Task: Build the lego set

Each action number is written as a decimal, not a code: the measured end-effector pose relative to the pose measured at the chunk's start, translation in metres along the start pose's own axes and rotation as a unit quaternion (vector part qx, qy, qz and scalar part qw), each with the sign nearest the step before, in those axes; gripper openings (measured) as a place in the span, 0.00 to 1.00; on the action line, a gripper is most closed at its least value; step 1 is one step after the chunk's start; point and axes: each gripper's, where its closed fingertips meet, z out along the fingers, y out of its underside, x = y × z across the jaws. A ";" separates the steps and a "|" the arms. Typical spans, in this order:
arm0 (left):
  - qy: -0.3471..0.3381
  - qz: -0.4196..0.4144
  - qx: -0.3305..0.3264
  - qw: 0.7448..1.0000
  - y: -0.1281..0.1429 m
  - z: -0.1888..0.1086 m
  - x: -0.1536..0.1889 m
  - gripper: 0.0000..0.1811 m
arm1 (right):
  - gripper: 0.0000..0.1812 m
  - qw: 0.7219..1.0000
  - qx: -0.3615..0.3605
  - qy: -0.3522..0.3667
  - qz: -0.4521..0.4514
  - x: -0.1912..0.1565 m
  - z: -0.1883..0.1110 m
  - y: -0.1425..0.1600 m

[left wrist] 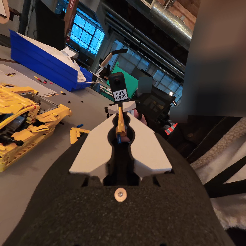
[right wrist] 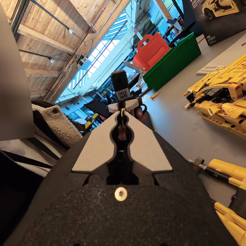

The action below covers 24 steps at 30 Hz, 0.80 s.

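Note:
My left gripper (left wrist: 120, 115) and right gripper (right wrist: 121, 113) face each other tip to tip above the table edge. Both are shut on one slim yellow lego piece (left wrist: 120, 123), each at one end. A blue pin (left wrist: 118, 138) sticks out of the piece's near end, inside the left fingers' gap. In the right wrist view only a thin sliver of the yellow piece (right wrist: 123, 119) shows. The right gripper (left wrist: 120, 107) shows opposite in the left view, and the left gripper (right wrist: 122, 105) in the right view. The half-built yellow lego car (left wrist: 20, 119) (right wrist: 219, 106) lies on the grey table.
A loose yellow panel (left wrist: 77, 133), a blue pin (left wrist: 79, 125) and small scattered parts (left wrist: 42, 80) lie near the car. A blue bin of papers (left wrist: 40, 59) stands behind. A green bin (right wrist: 173, 66), a red case (right wrist: 150, 53), the set's box (right wrist: 219, 20) and more yellow parts (right wrist: 226, 171) show too. Both grippers' tips are close together, under 4 cm apart.

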 end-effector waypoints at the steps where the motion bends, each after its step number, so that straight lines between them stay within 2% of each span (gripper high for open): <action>1: 0.000 0.000 -0.002 1.000 0.001 0.000 0.000 0.05 | 0.01 1.000 0.000 -0.001 0.000 -0.001 0.000 0.000; 14: -0.009 0.000 -0.027 1.000 0.008 0.003 -0.003 0.01 | 0.01 1.000 -0.017 0.011 -0.005 0.002 0.003 0.006; 24: 0.099 -0.120 -0.006 0.988 0.001 0.000 0.010 0.00 | 0.01 0.999 -0.013 -0.028 -0.008 -0.010 0.006 0.005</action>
